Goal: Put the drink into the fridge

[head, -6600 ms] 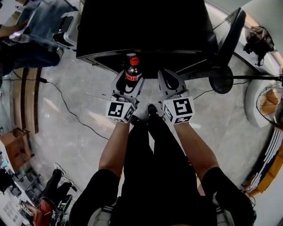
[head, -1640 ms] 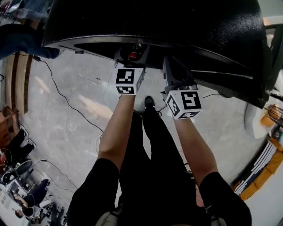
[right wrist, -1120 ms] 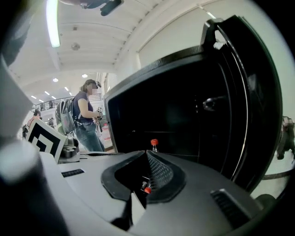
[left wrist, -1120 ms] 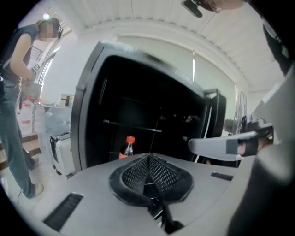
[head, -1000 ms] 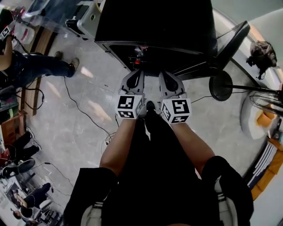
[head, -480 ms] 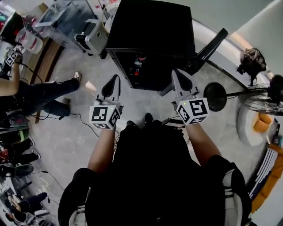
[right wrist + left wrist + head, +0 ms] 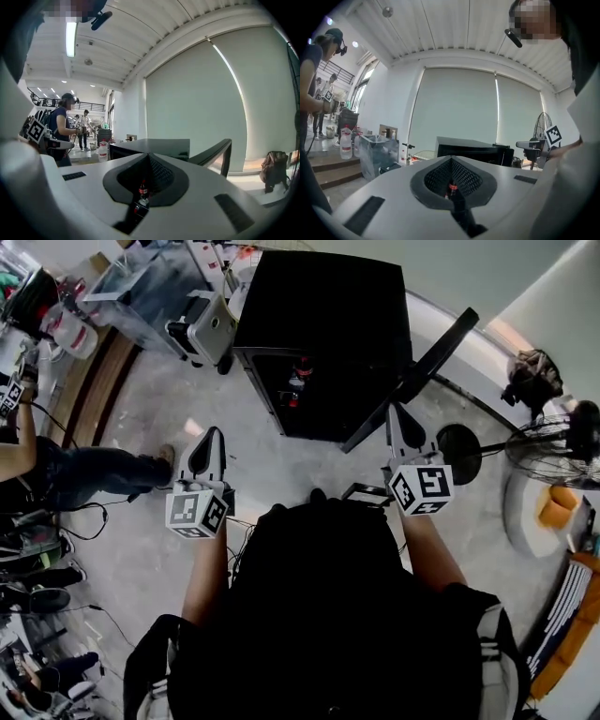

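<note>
The black fridge (image 7: pixel 319 324) stands ahead with its door (image 7: pixel 412 367) swung open to the right. The drink, a dark cola bottle with a red label (image 7: pixel 302 371), stands upright on a shelf inside it. The bottle (image 7: pixel 452 187) also shows small between the jaws in the left gripper view, and again as the bottle (image 7: pixel 142 190) in the right gripper view. My left gripper (image 7: pixel 214 434) hangs over the floor, left of the fridge and well back from it, shut and empty. My right gripper (image 7: pixel 394 411) is near the door's lower edge, jaws together, holding nothing.
A clear plastic box (image 7: pixel 141 287) and a white appliance (image 7: pixel 214 326) stand left of the fridge. A standing fan (image 7: pixel 553 442) and its round base (image 7: pixel 459 442) are at the right. A person (image 7: pixel 56 474) stands at the left, with cables on the floor.
Both grippers have pulled back from the fridge and spread apart. The bottle that the left gripper carried earlier now stands inside the fridge, and the camera has backed away.
</note>
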`<state>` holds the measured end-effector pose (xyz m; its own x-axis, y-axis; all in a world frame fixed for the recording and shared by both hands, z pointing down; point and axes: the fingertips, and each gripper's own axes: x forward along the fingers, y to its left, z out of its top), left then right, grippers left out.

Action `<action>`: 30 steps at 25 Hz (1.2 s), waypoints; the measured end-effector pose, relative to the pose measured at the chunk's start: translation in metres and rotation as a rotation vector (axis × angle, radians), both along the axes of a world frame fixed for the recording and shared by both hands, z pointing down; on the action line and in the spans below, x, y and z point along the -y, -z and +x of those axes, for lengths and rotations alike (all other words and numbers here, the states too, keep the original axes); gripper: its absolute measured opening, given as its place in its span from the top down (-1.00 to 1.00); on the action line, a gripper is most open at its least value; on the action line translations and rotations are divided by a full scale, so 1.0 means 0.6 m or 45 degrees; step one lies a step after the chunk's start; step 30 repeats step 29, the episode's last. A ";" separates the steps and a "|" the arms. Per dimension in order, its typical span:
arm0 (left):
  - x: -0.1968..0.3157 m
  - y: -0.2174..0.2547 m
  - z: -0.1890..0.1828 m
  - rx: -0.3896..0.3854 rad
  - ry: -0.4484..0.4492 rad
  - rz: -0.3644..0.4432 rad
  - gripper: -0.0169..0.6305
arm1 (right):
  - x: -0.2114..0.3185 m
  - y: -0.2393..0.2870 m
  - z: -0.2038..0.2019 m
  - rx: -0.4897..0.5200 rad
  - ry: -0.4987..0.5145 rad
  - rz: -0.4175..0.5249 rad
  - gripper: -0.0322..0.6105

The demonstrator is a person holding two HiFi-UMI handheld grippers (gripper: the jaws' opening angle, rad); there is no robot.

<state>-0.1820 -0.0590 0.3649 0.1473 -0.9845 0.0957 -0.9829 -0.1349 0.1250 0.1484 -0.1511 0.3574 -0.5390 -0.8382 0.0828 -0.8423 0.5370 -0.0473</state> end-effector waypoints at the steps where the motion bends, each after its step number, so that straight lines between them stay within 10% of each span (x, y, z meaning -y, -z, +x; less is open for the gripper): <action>1: -0.001 -0.006 0.003 -0.003 -0.003 -0.009 0.91 | -0.002 -0.007 -0.001 0.005 -0.003 -0.010 0.84; 30: 0.053 -0.064 0.086 -0.130 -0.137 -0.088 0.91 | 0.032 -0.069 -0.043 -0.031 0.113 -0.103 0.84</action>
